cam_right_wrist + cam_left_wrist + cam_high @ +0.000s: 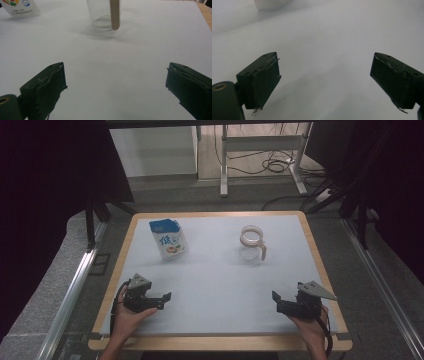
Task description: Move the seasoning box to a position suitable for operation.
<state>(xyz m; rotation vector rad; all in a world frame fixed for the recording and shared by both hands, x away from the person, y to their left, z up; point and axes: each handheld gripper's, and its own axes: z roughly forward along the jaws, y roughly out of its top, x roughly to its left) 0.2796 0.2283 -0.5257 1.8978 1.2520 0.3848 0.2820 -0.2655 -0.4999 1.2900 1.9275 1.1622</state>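
A milk carton (168,240) is standing upright on the far left of the white table (220,280), and a clear glass jug (251,243) with a tan handle is being left untouched on the far right, well apart from it. Nothing is being held: the left gripper (167,296) is being kept low near the front left edge, its jaws spread wide over bare tabletop, and the right gripper (274,297) is being kept near the front right edge, jaws equally wide and empty. In the right gripper view the jug (103,15) is being faced directly, the carton (21,7) off to one side. The work is judged to be at its opening, with a reach forward being called for next: each gripper toward the item ahead of it.
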